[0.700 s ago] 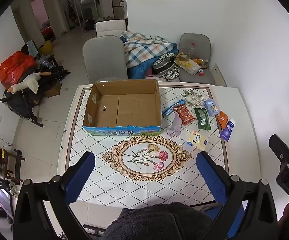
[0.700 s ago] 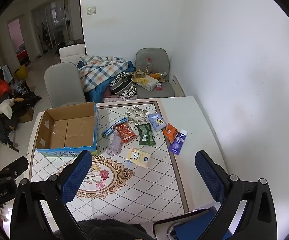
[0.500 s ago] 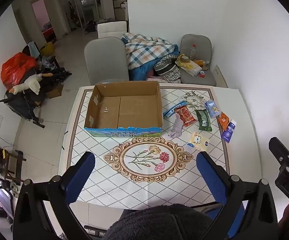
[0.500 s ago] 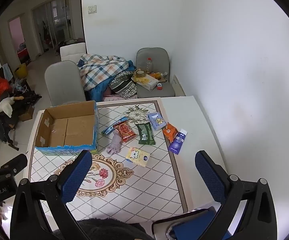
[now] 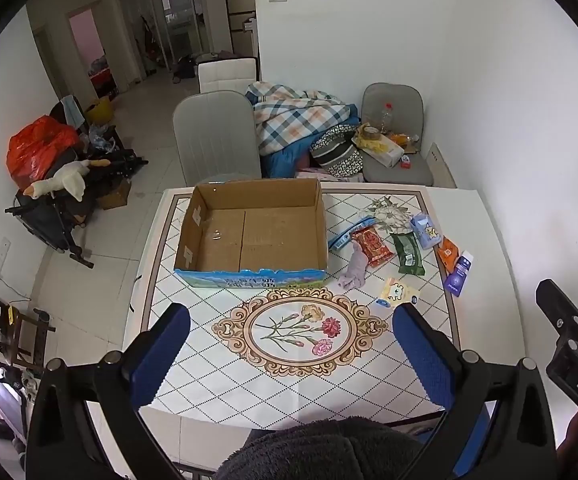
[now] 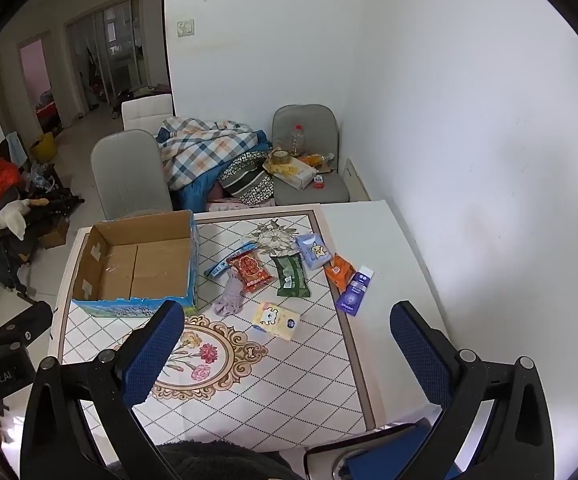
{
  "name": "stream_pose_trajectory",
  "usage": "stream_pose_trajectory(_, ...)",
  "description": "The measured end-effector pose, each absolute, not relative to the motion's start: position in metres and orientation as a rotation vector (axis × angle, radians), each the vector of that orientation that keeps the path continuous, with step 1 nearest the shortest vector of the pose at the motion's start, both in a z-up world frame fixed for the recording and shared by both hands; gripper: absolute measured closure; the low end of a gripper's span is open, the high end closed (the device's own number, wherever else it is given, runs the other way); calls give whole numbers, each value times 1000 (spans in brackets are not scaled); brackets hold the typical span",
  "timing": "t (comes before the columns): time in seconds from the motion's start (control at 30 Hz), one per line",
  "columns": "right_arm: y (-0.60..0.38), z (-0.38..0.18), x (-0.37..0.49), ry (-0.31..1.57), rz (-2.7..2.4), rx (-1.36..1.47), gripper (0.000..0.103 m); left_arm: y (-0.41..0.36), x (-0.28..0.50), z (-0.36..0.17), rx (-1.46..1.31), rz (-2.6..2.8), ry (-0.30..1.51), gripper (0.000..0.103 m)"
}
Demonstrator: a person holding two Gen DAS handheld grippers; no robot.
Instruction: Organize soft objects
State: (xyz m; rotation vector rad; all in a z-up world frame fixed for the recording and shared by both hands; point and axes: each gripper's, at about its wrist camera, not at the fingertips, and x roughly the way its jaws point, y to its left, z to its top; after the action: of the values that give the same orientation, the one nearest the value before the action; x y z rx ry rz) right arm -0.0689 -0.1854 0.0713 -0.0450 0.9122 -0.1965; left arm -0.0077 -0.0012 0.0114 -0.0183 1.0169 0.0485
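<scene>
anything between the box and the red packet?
Yes: a blue strip packet and a lilac cloth lie between the box and the red packet, clearest in the right wrist view.

Behind the table (image 5: 193,248): grey chair (image 5: 215,140) tucked close, white chair (image 5: 227,76) farther back. Beside them, plaid blanket (image 5: 301,114) heaped over blue bedding. In the corner, second grey chair (image 6: 309,160) bearing plastic bottle (image 6: 297,140), tape roll (image 6: 280,156) and clutter. Off left, red bag (image 5: 37,148), plush goose (image 5: 63,180) on black folding frame (image 5: 49,216). On the wall, light switch (image 6: 185,28).
</scene>
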Motion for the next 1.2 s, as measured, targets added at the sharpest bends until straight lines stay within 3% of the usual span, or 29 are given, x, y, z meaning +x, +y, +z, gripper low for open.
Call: stream_pose_trajectory(1.2,-181,78,-69,875,-177,-54,0,0,-8,20,-19,49,991,0)
